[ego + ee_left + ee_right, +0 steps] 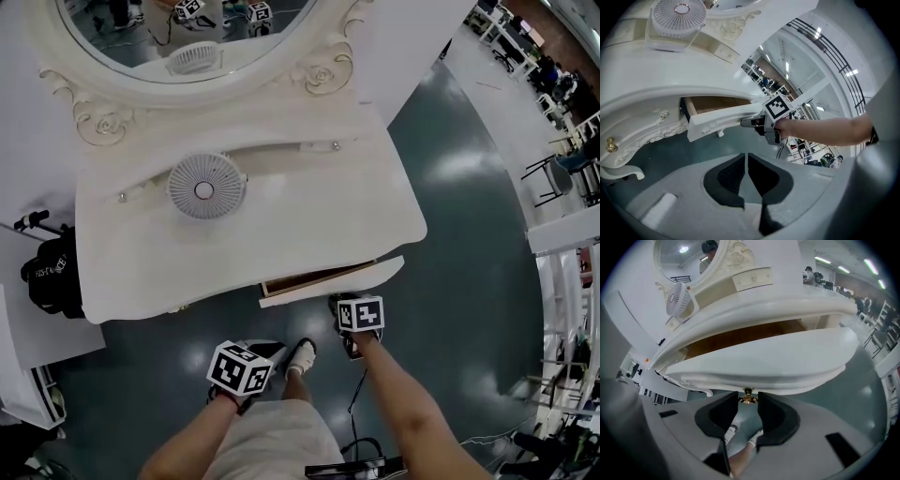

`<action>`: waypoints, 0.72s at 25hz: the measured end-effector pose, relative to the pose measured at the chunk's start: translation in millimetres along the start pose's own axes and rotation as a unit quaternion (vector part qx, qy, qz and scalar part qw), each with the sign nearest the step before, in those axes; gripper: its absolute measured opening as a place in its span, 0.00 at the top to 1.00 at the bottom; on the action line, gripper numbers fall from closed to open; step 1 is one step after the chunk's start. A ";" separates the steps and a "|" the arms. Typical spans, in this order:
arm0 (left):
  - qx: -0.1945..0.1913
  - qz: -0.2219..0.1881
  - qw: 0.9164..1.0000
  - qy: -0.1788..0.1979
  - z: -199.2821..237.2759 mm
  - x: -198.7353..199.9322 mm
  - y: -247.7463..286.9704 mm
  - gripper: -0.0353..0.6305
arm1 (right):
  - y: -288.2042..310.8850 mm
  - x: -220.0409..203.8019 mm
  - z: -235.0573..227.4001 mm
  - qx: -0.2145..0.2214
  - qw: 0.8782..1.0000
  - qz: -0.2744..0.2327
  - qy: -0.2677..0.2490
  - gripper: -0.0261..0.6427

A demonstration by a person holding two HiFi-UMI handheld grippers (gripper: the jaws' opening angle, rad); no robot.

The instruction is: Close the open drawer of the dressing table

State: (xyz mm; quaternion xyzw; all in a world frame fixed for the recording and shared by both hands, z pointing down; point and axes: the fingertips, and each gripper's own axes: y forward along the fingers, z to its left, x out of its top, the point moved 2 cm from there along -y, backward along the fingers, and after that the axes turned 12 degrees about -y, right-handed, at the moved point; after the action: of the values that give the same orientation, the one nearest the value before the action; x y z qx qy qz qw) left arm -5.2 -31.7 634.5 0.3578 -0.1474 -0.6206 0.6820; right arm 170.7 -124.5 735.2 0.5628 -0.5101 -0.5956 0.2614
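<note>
The dressing table is standing on a dark glossy floor. Its drawer is sticking partway out at about 5 o'clock of the worktop, with its brown wooden inside showing behind the white front. The right tool is pointing straight at the drawer front from 6 o'clock. Its jaws are spreading a little apart, and the small brass knob is sitting between their tips. The pads are lying just beside the knob on either side, but no view is making plain whether they are squeezing it.

The left tool is hanging clear of the table, at about 7 o'clock of the drawer in the head view. Its jaws are pressing together with nothing between them, and it is looking across at the drawer and the other tool.

A small white fan is lying toward 9 o'clock on the worktop. The oval mirror is rising at 12 o'clock.
</note>
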 end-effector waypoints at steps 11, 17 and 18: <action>0.010 -0.009 1.000 -0.016 13.4 8.6 -1.4 0.93 | 10.6 18.4 -2.7 -0.006 1.000 0.003 0.003 0.75; 0.008 -0.011 1.000 -0.014 13.1 15.4 0.0 0.93 | 15.7 29.1 -3.9 -0.012 1.000 0.007 0.005 0.76; 0.008 -0.010 1.000 -0.014 13.3 15.7 0.1 0.93 | 16.4 30.9 -4.2 -0.013 1.000 0.006 0.007 0.76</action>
State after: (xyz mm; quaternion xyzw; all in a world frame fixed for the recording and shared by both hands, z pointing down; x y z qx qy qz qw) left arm -10.7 -50.7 640.1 0.3561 -0.1578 -0.6313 0.6706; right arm 163.2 -158.9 738.1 0.5601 -0.5041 -0.5968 0.2757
